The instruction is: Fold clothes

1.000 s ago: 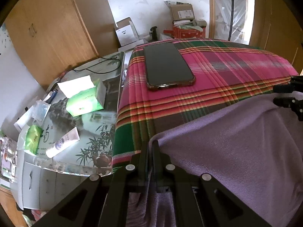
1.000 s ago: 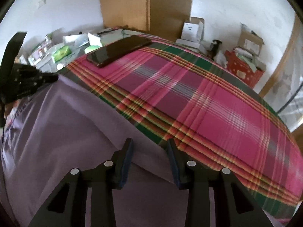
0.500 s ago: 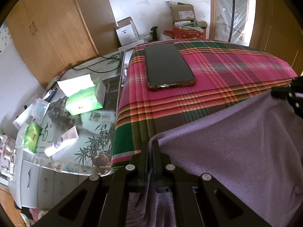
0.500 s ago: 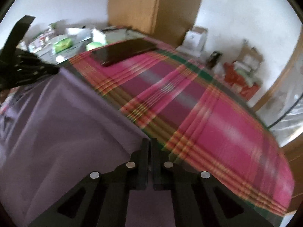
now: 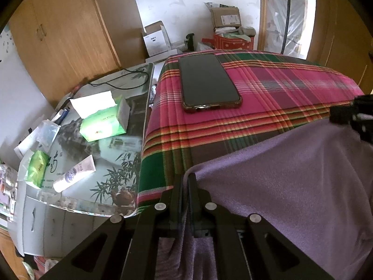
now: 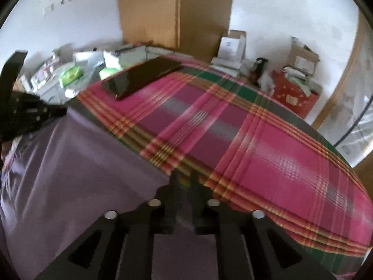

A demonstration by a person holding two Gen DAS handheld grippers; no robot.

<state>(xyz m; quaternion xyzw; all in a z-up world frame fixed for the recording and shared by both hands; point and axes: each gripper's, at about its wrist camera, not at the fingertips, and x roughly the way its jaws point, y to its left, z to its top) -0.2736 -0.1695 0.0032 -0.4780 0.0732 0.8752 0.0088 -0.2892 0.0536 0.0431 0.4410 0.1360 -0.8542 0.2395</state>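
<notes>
The left tool (image 5: 185,182) is pressed together, pinching a corner of the purple cloth (image 5: 291,175), which lies at the near edge of the plaid-covered bed (image 5: 268,93). The right tool (image 6: 184,179) has just been opening, its jaws a little apart; motion blur hides whether its fingers (image 6: 174,182) press the hem between them. A phone (image 5: 207,81) lies at 12 o'clock; the cloth's lower edge is cut off.

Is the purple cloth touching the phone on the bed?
Apart. In the left wrist view, a wide band of plaid bedspread lies bare between the purple cloth and the phone.
</notes>
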